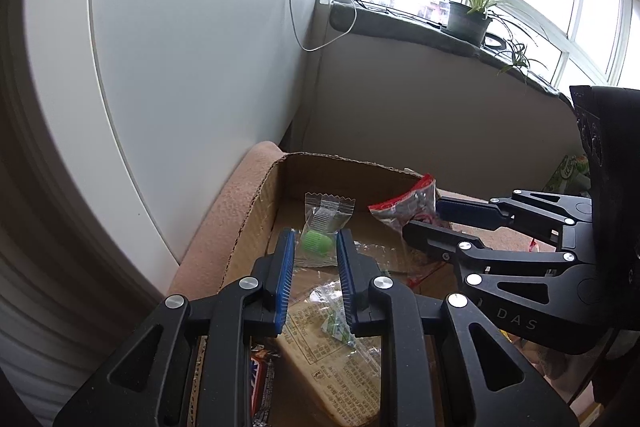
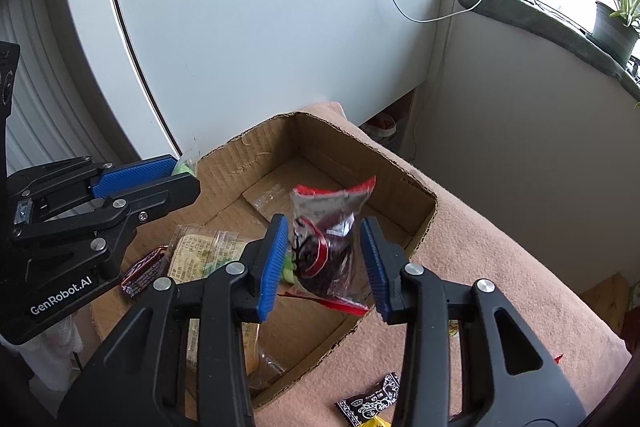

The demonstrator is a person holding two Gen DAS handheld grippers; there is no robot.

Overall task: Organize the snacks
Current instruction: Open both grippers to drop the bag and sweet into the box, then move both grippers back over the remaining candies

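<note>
Both claws hang over the cardboard box (image 2: 404,183). Left gripper (image 1: 316,247) is clamped on a clear wrapper with a green candy (image 1: 316,242), pinched between the blue pads. Right gripper (image 2: 325,259) stands released, pads clear of the red-and-clear snack packet (image 2: 326,239) between them. Below, at six o'clock, a tan printed packet (image 1: 332,355) lies in the box. Outside it, at five o'clock on the pink blanket (image 2: 500,259), sits a black wrapped sweet (image 2: 370,401).
</note>
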